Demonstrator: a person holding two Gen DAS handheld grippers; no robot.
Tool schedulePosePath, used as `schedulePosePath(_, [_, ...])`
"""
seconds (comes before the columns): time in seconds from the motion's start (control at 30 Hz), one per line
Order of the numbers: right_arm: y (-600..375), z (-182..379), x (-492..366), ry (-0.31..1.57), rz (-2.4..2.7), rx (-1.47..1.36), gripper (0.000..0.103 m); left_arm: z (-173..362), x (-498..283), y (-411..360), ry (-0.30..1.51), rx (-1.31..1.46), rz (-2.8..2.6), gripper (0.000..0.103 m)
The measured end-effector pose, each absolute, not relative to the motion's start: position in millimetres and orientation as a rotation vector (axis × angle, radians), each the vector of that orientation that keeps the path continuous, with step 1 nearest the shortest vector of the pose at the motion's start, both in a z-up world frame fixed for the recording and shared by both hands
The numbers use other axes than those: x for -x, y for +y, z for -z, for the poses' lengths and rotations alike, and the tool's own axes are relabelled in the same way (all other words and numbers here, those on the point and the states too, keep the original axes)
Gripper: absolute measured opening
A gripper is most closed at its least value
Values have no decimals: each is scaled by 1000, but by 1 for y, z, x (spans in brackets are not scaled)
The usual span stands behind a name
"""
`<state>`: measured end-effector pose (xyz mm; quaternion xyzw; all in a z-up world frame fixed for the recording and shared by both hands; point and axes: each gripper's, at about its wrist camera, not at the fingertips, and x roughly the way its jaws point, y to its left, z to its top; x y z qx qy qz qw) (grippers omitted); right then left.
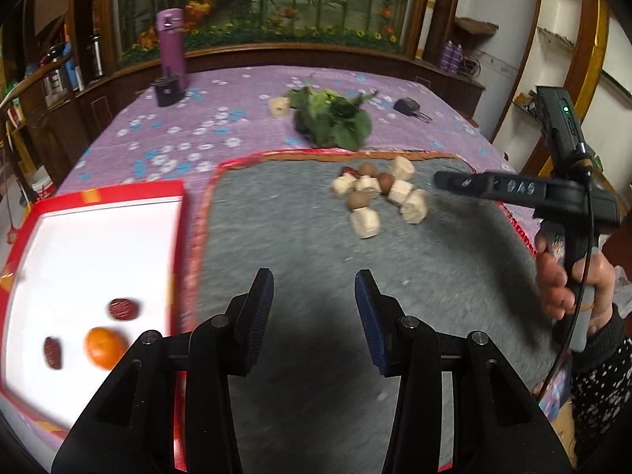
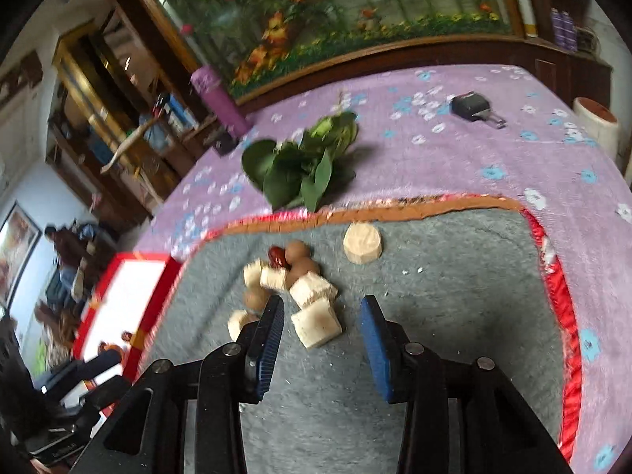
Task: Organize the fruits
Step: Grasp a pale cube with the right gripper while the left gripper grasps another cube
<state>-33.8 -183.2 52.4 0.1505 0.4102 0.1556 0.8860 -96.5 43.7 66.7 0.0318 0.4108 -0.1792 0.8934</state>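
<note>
A red-rimmed white tray (image 1: 98, 193) at the left holds an orange (image 1: 104, 347) and two red dates (image 1: 123, 309). On the grey mat (image 1: 296, 217) lies a pile of pale chunks (image 1: 365, 224), brown round fruits (image 1: 357, 199) and a red date (image 2: 277, 256). My left gripper (image 1: 314, 280) hangs open over bare mat, beside the tray, nothing between its fingers. My right gripper (image 2: 323, 304) is open just short of the pile, a pale chunk (image 2: 316, 326) lying near its left finger, untouched. A person's hand (image 1: 561, 280) holds it at the right.
Leafy greens (image 1: 331, 118) lie on the purple flowered cloth (image 1: 177, 138) behind the mat, with a lone pale chunk (image 1: 279, 106) beside them. A purple bottle (image 1: 172, 43) and a black box (image 1: 168, 89) stand far left, a black device (image 1: 409, 106) far right. A round pale slice (image 2: 362, 243) sits apart on the mat.
</note>
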Motion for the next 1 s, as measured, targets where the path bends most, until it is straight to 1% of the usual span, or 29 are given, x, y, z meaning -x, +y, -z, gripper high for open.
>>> schedulePosePath(0.13, [-174,-43,25,888,-342,-187,40,-64,87,22,883,-87,363,43])
schedulePosePath(0.3, [-169,-29,17,902,-376,-154,40,-61,82,2,902,-98,367,43])
schedulePosePath(0.33, [-169,-26,17,908,-371,-149,39,-60,80,-2,909,-96,368,43])
schedulePosePath(0.4, [-170,-23,17,916,-376,-135,30,-55,74,-12,927,-96,371,43])
schedulePosePath(0.43, [-173,-24,19,907,-373,-140,30,-54,73,-15,931,-99,373,43])
schedulePosePath(0.73, [-225,-40,21,838,-368,-453,29,-41,48,-48,959,-117,342,42])
schedulePosePath(0.9, [-246,-42,23,807,-323,-537,29,-31,31,-48,962,-105,280,42])
schedulePosePath(0.97, [-248,-40,20,816,-300,-548,29,-28,28,-47,953,-92,286,37])
schedulePosePath(1.0, [-247,-40,20,819,-299,-548,29,-25,28,-49,955,-108,287,33])
